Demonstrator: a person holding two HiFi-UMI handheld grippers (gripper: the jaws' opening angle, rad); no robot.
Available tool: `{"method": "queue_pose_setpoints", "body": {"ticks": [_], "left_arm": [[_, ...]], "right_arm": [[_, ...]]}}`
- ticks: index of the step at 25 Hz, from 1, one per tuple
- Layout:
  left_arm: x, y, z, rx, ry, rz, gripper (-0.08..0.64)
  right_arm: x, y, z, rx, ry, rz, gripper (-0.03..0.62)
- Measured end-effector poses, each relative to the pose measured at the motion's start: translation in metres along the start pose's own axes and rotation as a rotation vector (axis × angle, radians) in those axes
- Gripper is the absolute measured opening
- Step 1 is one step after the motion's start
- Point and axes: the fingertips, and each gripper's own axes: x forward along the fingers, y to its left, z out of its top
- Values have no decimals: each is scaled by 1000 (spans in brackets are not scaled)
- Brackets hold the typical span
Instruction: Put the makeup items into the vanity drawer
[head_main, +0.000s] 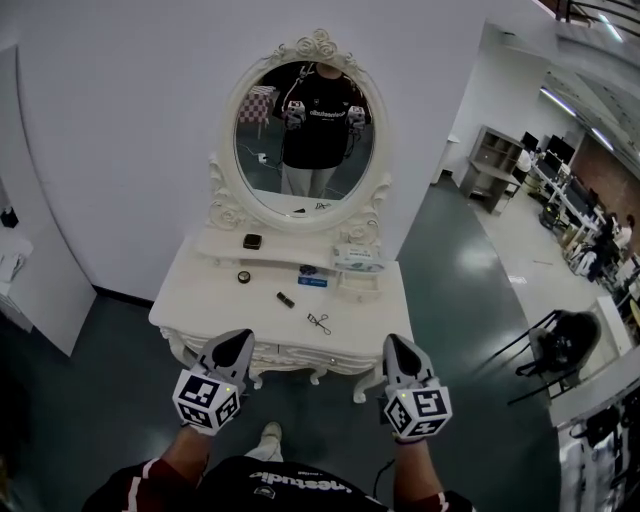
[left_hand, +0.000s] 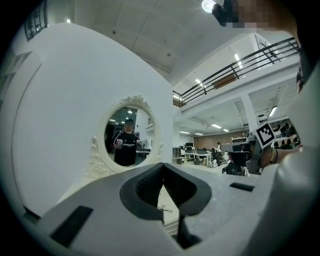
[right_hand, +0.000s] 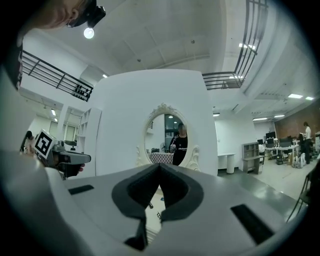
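White vanity (head_main: 200, 300) with perhaps an eyelash curler (head_main: 319, 322)

We see the tabletop (head_main: 200, 300) in a smooth, cream-white painted finish with a soft sheen. The mirror (head_main: 305, 130) is clear, reflective glass, set in a carved frame (head_main: 318, 45) with the same white coating. The floor (head_main: 460, 300) looks smooth and glossy, a dark grey-green that catches the light, while the wall (head_main: 120, 130) is plain matt white. The left gripper (left_hand: 162, 165) and right gripper (right_hand: 159, 165) have matt grey plastic shells, and their fingers (left_hand: 147, 187) are lined with black, finely ribbed, rubbery-looking material. The eyelash curler (head_main: 319, 322) looks like thin metal, and the compact (head_main: 252, 241) like dark plastic.
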Motion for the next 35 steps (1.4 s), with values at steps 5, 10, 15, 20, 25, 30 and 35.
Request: {"method": "queue_pose_setpoints", "body": {"ticks": [5, 10, 15, 20, 25, 30, 35], "left_arm": [[40, 23, -4, -20, 28, -25, 5], [78, 47, -7, -30, 39, -50, 5], [113, 68, -10, -34, 45, -86, 5], [144, 85, -15, -10, 55, -130, 5], [165, 95, -25, 7, 77, -176, 5], [177, 95, -32, -6, 93, -217, 5], [184, 96, -32, -10, 86, -229, 5]], "right_arm": [[39, 2, -14, 58, 44, 15, 3], [73, -2, -17, 81, 70, 5, 3], [105, -8, -14, 88, 75, -19, 3], [130, -10, -19, 93, 78, -46, 3], [147, -14, -23, 110, 68, -77, 3], [156, -14, -31, 132, 83, -98, 3], [164, -11, -35, 138, 97, -96, 3]]}}
